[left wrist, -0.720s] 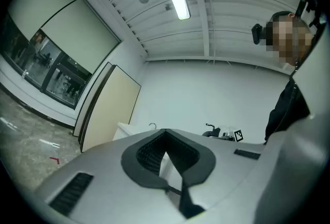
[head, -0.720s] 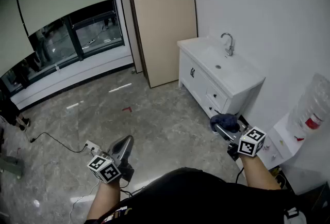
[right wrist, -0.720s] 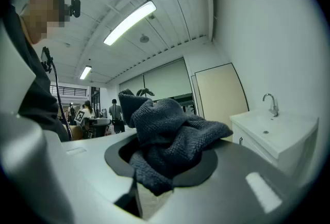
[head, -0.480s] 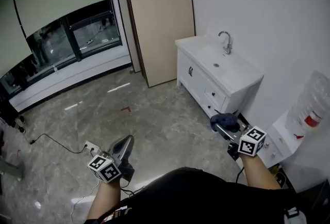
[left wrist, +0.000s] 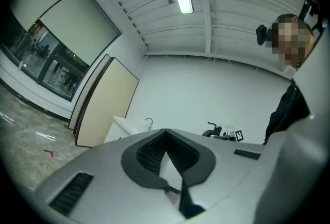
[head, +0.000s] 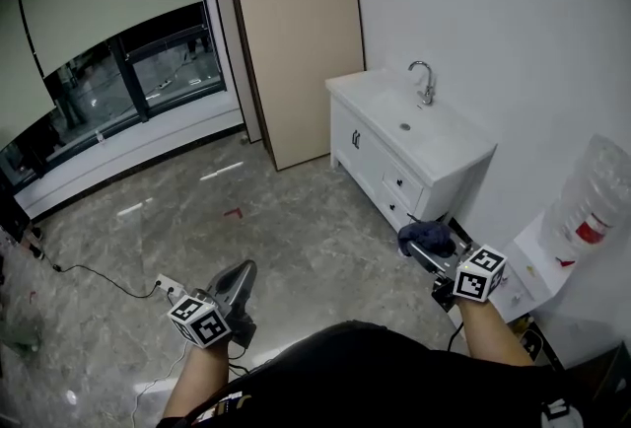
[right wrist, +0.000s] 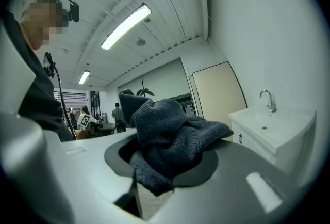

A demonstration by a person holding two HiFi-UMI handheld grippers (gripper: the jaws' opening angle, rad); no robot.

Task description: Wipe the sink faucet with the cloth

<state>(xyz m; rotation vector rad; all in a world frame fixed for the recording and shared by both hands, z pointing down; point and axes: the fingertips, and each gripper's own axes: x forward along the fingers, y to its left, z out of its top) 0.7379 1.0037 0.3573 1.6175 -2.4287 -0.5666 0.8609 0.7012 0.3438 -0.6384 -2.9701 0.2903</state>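
1. While the person stands well back from the sink, the right hand-held gripper (head: 424,247) grips a dark blue-grey knitted cloth (right wrist: 166,138). The cloth is bunched between its jaws, which sit partly apart around the wad.
2. The left hand-held gripper (head: 234,282) carries nothing. Its jaws are pressed together, and it is held low on the far side of the person's body from the sink.
3. The curved chrome sink faucet (head: 425,81) lies ahead of the right gripper and off to the right of where its jaws point. The two are well apart, with bare floor between them.
4. The faucet stands upright at the wall side of a white sink cabinet (head: 446,163). The cabinet's long side runs away from the gripper along the wall.
5. The right gripper, the one holding the cloth, is the nearer to the faucet. My judgement is that it must travel forward and swing right before wiping can begin.
6. Count: one faucet, one cloth, one sink cabinet, two grippers.
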